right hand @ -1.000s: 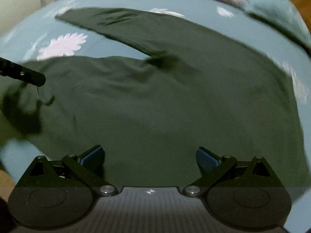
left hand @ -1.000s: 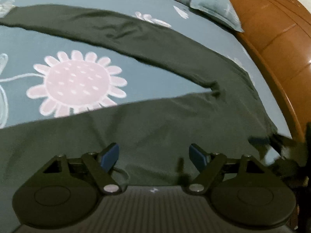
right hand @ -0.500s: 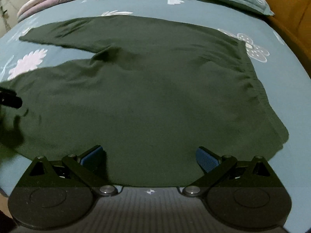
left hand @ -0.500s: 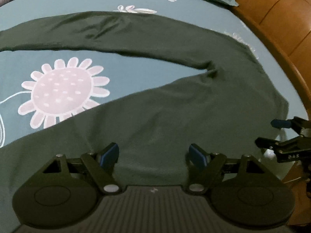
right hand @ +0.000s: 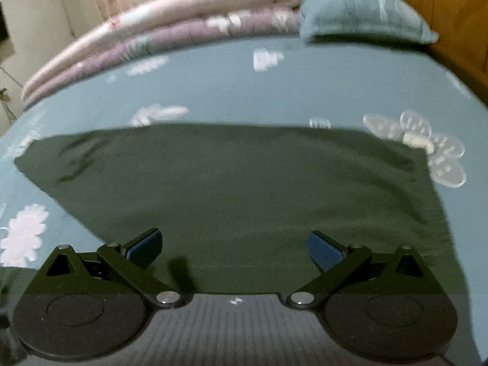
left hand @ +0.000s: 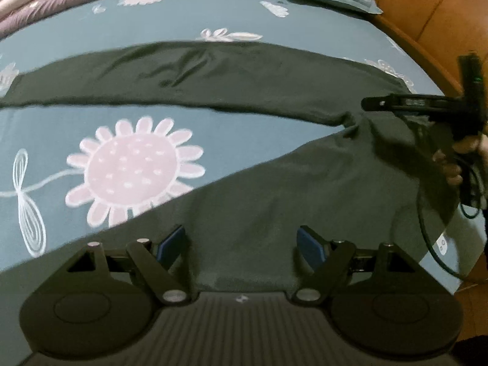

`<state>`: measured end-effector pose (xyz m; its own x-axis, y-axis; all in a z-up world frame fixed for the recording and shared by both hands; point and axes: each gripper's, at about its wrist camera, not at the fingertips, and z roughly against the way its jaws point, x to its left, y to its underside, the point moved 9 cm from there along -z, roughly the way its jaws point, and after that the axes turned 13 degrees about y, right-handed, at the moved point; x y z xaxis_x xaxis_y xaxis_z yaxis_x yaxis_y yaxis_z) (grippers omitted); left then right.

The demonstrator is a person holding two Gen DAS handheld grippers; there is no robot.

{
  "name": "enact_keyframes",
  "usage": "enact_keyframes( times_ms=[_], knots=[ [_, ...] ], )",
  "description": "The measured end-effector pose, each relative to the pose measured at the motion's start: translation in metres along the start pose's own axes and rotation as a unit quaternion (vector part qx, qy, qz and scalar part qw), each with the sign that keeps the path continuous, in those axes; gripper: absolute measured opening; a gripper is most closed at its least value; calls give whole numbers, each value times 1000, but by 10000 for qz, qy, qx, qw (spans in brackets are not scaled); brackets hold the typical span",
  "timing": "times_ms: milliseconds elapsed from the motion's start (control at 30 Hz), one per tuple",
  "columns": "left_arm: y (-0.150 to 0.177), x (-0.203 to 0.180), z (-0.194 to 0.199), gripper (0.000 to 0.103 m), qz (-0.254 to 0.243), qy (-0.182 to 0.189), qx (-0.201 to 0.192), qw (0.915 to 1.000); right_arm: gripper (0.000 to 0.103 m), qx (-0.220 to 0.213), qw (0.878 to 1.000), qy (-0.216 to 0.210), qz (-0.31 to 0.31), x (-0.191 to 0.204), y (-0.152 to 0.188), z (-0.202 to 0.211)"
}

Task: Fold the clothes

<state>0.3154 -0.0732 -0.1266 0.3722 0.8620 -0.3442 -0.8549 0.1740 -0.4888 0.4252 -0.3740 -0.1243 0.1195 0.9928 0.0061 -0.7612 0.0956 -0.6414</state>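
**Both hand-held grippers spread above the green trousers on the bed**

I see dark green trousers (left hand: 274,189) lying flat on a bed (left hand: 231,15) covered with a grey-blue flowered sheet. In my left wrist view the garment fills the lower middle and right of the frame, and one leg (left hand: 189,76) runs as a long band across the upper half, from the left edge to the crotch at centre right. Between that leg and the near one, a large pink flower (left hand: 134,170) printed on the sheet shows at centre left.

My left hand-held gripper (left hand: 242,244) has its blue pads wide apart at the bottom of the frame, with nothing between them but the cloth lying below. I cannot tell whether the pads touch the fabric.

At the right edge of the same view, my right hand-held gripper (left hand: 381,103) appears from the side over the trousers, with the fingers of the person's hand (left hand: 454,164) wrapped round its handle and a cable looping beneath.

In the right wrist view the trousers (right hand: 244,189) spread across the middle of the frame, the waistband (right hand: 433,213) running down the right. My right hand-held gripper (right hand: 235,250) is also spread, gripping nothing. A pillow (right hand: 360,12) and folded quilts (right hand: 170,36) sit along the top, with a wooden headboard (right hand: 451,9) at upper right.
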Motion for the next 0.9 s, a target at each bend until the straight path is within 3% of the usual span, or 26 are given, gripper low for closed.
enact_keyframes(
  times_ms=[200, 367, 500, 600, 700, 833, 900],
  knots=[
    [15, 21, -7, 81, 447, -39, 147, 9989, 103, -48, 9992, 401, 54, -9, 3, -12],
    [14, 23, -9, 86, 516, 50, 80, 9986, 103, -131, 9991, 308, -270, -12, 2, 26],
    [13, 23, -12, 90, 493, 57, 49, 9988, 103, 47, 9994, 338, 29, -13, 24, 24],
    [9, 21, -10, 90, 487, 35, 9, 9988, 103, 74, 9978, 593, 275, -22, 41, 18],
    [1, 15, -1, 90, 421, 88, -150, 9990, 103, 36, 9960, 842, 291, -26, 42, 39],
    [-12, -1, 1, 90, 212, 180, -274, 9992, 103, 164, 9993, 170, 284, -6, 56, 62],
    [-14, -10, -3, 90, 111, 275, -258, 9992, 103, 324, 9984, 175, 435, 0, 72, 64]
  ],
)
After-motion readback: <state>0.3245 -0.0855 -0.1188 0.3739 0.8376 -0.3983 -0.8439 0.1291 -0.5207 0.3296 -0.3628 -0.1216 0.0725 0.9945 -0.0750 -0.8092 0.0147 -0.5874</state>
